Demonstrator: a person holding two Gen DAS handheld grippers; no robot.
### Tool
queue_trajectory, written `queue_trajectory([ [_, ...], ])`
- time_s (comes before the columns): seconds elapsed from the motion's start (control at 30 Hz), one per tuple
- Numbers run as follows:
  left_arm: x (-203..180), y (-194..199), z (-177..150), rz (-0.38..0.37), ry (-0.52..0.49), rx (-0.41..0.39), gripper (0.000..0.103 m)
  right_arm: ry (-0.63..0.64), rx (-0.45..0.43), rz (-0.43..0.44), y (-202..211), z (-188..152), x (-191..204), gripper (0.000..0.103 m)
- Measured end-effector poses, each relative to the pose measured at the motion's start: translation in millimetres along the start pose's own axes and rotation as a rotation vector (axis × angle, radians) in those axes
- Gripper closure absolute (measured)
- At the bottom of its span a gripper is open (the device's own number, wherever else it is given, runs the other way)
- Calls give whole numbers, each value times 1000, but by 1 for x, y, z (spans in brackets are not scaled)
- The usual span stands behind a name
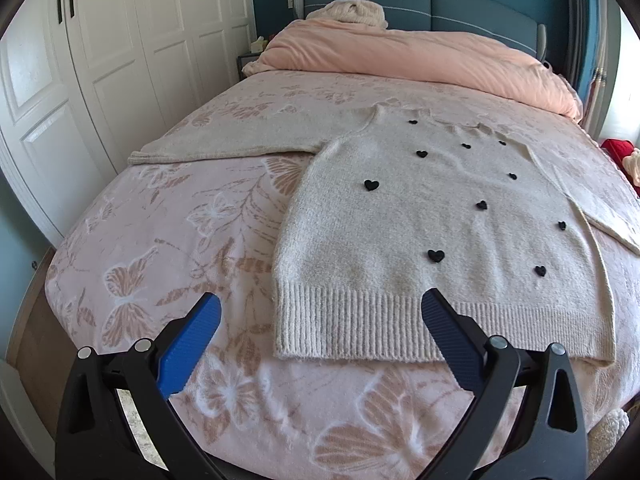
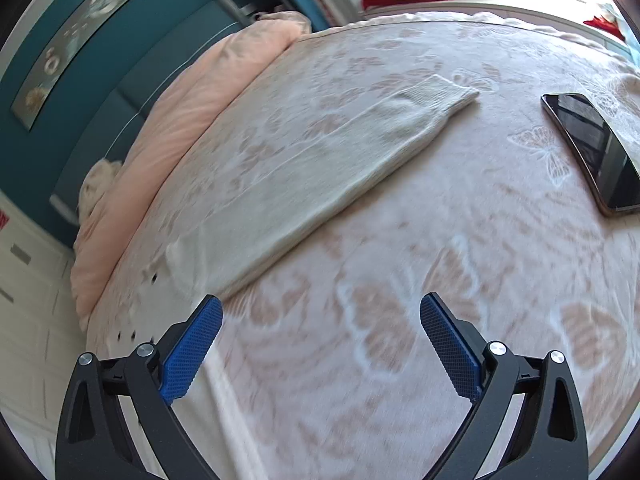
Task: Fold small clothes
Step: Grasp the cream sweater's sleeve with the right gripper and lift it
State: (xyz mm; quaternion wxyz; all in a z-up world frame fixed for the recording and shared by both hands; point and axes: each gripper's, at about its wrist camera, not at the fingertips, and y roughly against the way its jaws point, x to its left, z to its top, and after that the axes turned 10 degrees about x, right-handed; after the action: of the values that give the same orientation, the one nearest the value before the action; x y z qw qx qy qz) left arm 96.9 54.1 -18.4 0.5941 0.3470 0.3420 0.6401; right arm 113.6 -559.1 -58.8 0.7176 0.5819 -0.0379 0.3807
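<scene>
A cream knit sweater [image 1: 420, 216] with small black hearts lies flat, front up, on the bed, its ribbed hem [image 1: 360, 324] nearest me and its left sleeve [image 1: 224, 136] spread out to the left. My left gripper [image 1: 320, 308] is open and empty just above the hem's left part. In the right wrist view the sweater's right sleeve [image 2: 320, 172] stretches away to its cuff [image 2: 444, 92]. My right gripper [image 2: 320, 312] is open and empty above the bed cover, just beside the sleeve.
The bed cover [image 1: 160, 264] is pink with a butterfly pattern. A pink duvet [image 1: 400, 56] is bunched at the headboard. A black phone [image 2: 592, 148] lies on the bed right of the sleeve. White wardrobe doors [image 1: 100, 60] stand left of the bed.
</scene>
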Motion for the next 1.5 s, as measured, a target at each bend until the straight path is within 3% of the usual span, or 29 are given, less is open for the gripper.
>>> queue_trajectory([
  [0.17, 1, -29, 14, 22, 51, 57, 5, -131, -37, -35, -42, 71, -33, 12],
  [0.27, -2, -47, 24, 29, 59, 85, 5, -163, -49, -58, -65, 95, -44, 13],
  [0.37, -7, -61, 33, 29, 65, 101, 5, -151, -104, -75, -74, 107, -42, 23],
  [0.4, -9, -64, 36, 28, 64, 102, 5, -145, -98, -72, -78, 112, -39, 43],
  [0.43, -11, -66, 38, 24, 65, 100, 5, -144, -87, -61, -81, 117, -36, 69],
  [0.47, -12, -68, 41, 16, 66, 97, 5, -140, -80, -35, -82, 120, -31, 84],
  [0.5, -14, -69, 45, 10, 66, 96, 5, -127, -91, 0, -79, 122, -21, 90],
  [0.63, -19, -72, 60, -28, 70, 77, 5, 113, -190, 163, -41, 115, 73, 92],
  [0.77, -18, -69, 79, -84, 89, 41, 5, 449, -155, 408, -5, 58, 214, 92],
  [0.83, -16, -68, 92, -146, 116, 27, 5, 630, -88, 505, -3, 3, 283, 91],
  [0.9, -15, -66, 105, -209, 149, 10, 5, 750, 37, 582, -21, -57, 334, 87],
  [0.97, -15, -66, 120, -280, 182, -5, 5, 850, 167, 576, -57, -121, 367, 82],
  [1.0, -16, -67, 127, -311, 195, -9, 5, 885, 222, 543, -78, -150, 377, 71],
  [1.03, -18, -70, 132, -339, 204, -7, 5, 910, 270, 502, -97, -175, 381, 66],
  [1.1, -24, -85, 146, -389, 220, 24, 5, 903, 340, 446, -122, -209, 371, 66],
  [1.17, -31, -109, 159, -433, 237, 88, 5, 820, 359, 451, -126, -215, 342, 65],
  [1.23, -37, -140, 169, -477, 269, 160, 5, 712, 344, 435, -121, -205, 304, 51],
  [1.3, -44, -169, 179, -496, 289, 216, 5, 597, 306, 398, -111, -188, 262, 46],
  [1.5, -66, -230, 208, -577, 427, 269, 6, 323, 281, 329, -117, -115, 179, 46],
])
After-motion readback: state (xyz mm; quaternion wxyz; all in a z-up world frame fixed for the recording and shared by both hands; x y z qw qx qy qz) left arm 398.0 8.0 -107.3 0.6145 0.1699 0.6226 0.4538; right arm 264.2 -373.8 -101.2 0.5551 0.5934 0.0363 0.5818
